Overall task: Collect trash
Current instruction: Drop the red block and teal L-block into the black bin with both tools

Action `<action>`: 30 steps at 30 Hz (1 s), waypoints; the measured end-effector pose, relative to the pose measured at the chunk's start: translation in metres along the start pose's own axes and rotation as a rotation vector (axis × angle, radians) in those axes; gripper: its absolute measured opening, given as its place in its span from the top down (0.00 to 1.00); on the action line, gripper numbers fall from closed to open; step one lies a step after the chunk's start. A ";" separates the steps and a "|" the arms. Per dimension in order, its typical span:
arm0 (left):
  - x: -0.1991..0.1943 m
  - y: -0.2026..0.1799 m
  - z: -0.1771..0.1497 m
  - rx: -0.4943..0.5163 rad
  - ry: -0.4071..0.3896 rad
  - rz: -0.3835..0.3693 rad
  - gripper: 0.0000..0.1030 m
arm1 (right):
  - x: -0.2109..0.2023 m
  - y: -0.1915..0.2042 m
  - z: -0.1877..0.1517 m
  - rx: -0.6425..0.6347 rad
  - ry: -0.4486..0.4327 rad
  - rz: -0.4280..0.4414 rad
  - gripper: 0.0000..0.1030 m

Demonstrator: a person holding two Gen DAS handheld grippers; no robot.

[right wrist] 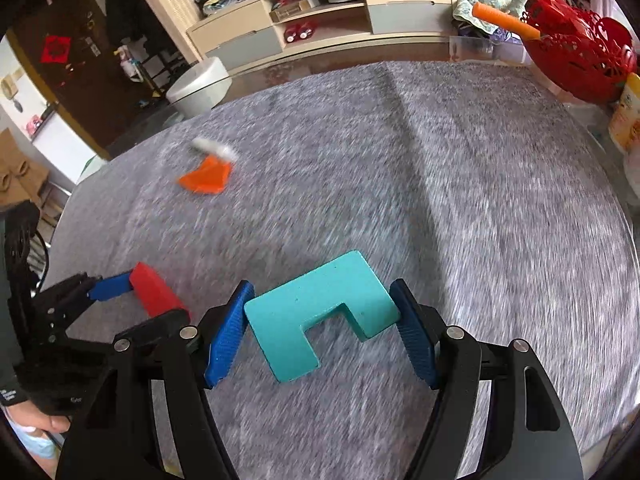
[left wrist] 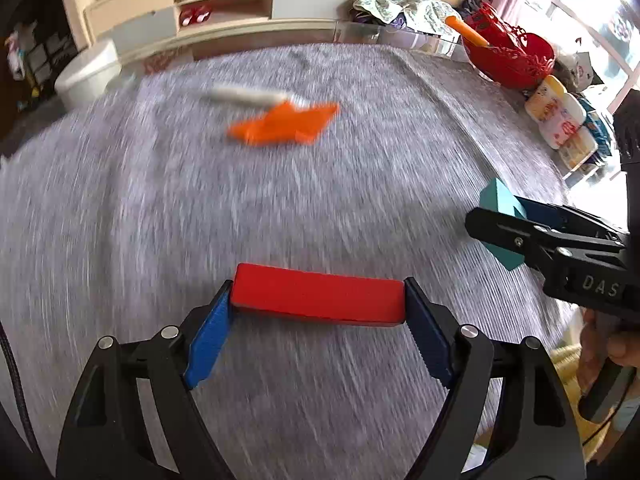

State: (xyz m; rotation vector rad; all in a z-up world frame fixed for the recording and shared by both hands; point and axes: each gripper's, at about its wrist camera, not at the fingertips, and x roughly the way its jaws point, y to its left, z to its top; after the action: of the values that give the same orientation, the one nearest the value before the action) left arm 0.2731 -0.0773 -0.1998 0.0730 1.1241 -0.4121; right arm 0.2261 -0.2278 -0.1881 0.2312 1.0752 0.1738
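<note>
My left gripper (left wrist: 318, 312) is shut on a red rectangular block (left wrist: 318, 296), held across its ends above the grey tablecloth (left wrist: 160, 220). My right gripper (right wrist: 322, 320) is shut on a teal U-shaped block (right wrist: 316, 312); it also shows in the left wrist view (left wrist: 500, 216) at the right. The left gripper with the red block (right wrist: 154, 290) shows at the left of the right wrist view. An orange dustpan (left wrist: 284, 122) with a white-handled brush (left wrist: 248, 96) lies on the cloth farther away, blurred; it also shows in the right wrist view (right wrist: 206, 178).
A red openwork basket (left wrist: 508, 56) with an orange stick (left wrist: 466, 30) stands at the table's far right, with white printed containers (left wrist: 560, 120) beside it. A white round bin (left wrist: 90, 74) and a low shelf unit (left wrist: 224, 4) stand beyond the far edge.
</note>
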 end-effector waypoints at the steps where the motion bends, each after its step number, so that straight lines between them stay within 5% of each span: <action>1: -0.006 0.001 -0.011 -0.013 0.004 -0.005 0.25 | -0.004 0.004 -0.007 -0.007 0.003 0.004 0.31; 18: -0.107 -0.012 -0.148 -0.120 -0.053 -0.020 0.25 | -0.056 0.046 -0.113 -0.087 0.019 0.011 0.31; 30: -0.077 -0.023 -0.225 -0.140 0.045 -0.035 0.25 | -0.046 0.053 -0.182 -0.101 0.100 0.005 0.31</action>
State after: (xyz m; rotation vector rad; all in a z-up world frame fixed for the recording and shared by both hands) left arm 0.0434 -0.0177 -0.2269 -0.0603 1.1967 -0.3637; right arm 0.0417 -0.1694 -0.2177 0.1352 1.1621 0.2457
